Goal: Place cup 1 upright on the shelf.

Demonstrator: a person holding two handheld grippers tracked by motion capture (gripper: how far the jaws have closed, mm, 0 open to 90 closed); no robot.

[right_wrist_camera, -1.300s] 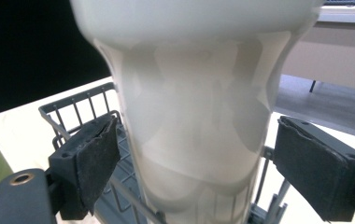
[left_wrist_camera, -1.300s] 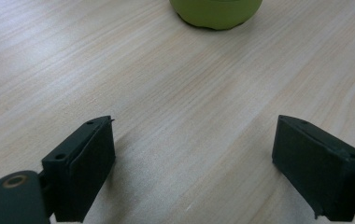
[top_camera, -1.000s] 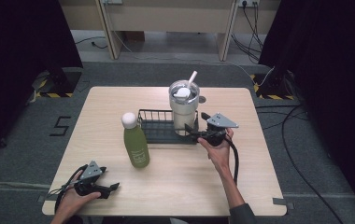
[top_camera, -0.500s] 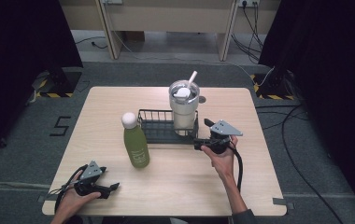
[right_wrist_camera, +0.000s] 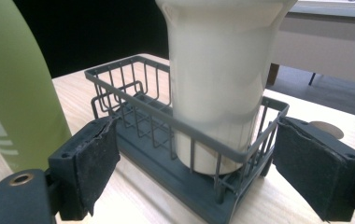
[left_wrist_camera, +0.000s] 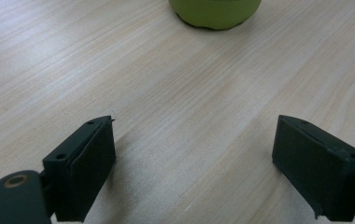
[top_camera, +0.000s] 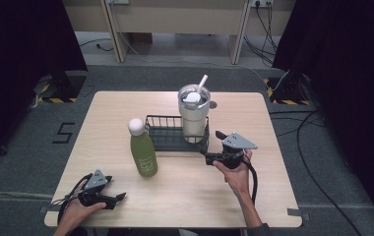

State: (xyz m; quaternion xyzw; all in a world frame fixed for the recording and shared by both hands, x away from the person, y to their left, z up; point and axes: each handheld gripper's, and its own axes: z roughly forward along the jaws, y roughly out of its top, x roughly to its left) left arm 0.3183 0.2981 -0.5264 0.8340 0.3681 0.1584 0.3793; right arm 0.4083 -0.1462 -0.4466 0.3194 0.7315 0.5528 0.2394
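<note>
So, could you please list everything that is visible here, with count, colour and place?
Table: one, light wood, centre of the high view.
Basket: one, dark grey wire, middle of the table.
Tumbler: one, cream-white with a lid and a straw, standing in the right end of the basket.
Bottle: one, green with a white cap, upright on the table just left of the basket.
Disc: one, small, greyish, on the table behind the tumbler.
Left gripper: one, black, jaws open, at the near left of the table, held in a hand.
Right gripper: one, black, jaws open, at the basket's right end, held in a hand.
</note>
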